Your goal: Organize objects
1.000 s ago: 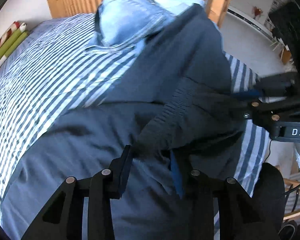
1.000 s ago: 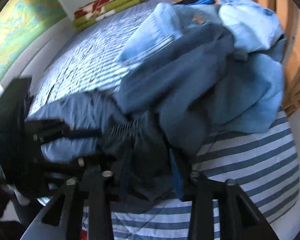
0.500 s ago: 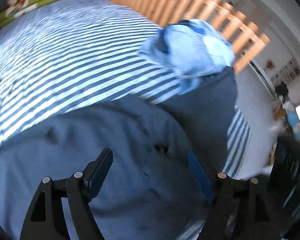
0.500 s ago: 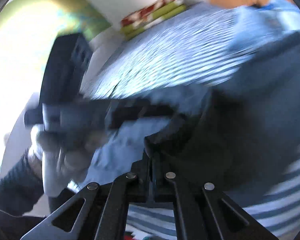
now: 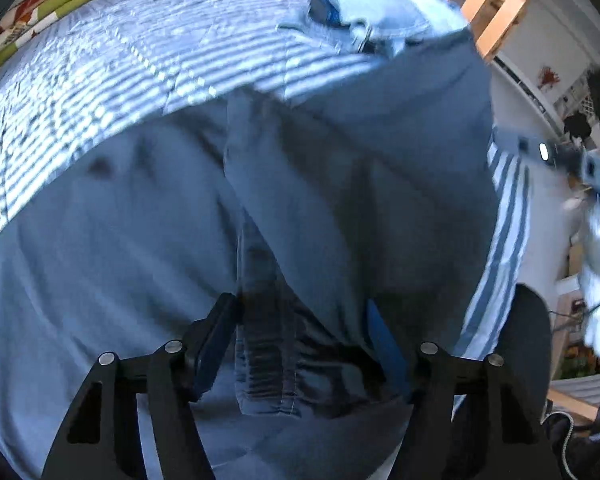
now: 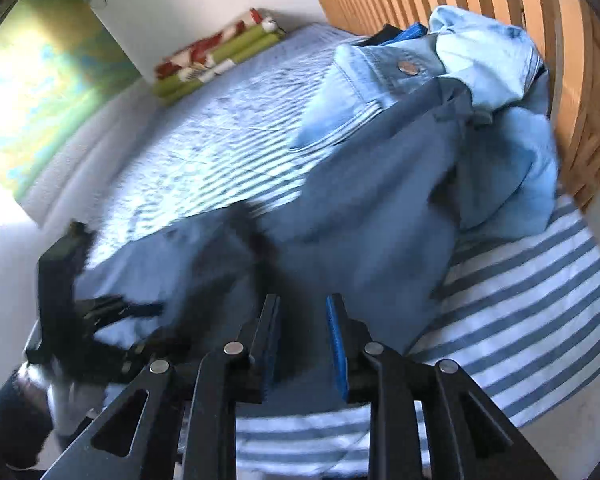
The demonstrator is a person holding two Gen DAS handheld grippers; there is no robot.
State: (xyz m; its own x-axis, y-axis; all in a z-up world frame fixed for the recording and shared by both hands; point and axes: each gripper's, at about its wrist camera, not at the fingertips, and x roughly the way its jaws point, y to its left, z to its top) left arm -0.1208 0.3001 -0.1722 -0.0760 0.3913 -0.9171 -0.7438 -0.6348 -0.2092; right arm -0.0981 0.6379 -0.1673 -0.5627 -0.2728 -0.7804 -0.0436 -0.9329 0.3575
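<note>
- Bedroom setting: bed (image 6: 540, 312) under a blue-and-white striped cover, slatted wooden headboard (image 6: 500, 20) behind, folded red-and-green textiles (image 6: 220, 56) against the far wall.
- Dark blue trousers (image 5: 340, 184) spread flat across the near half of the bed; ribbed waistband (image 5: 268, 364) nearest the left wrist view, legs running toward the headboard.
- Light denim garment (image 6: 480, 80) heaped at the headboard end, touching the far end of the trousers.
- Left gripper (image 5: 300, 344): jaws wide apart, having just narrowed a little, straddling the waistband; pads not visibly pressing on cloth, so nothing held.
- Right gripper (image 6: 302, 336): jaws just opening, now parted by a narrow gap over the edge of the trousers; no cloth pinched between the pads.
- Step in hand, judged: laying the trousers out flat ahead of a fold, with both grips released.
- Advised handling: pinch only the top layer at the waistband corners, one gripper at each corner, draw outward to flatten creases, then carry the waistband toward the leg ends in a single even lift.
- Risk, judged: catching the bed cover together with the cloth, or dragging the denim heap along.
</note>
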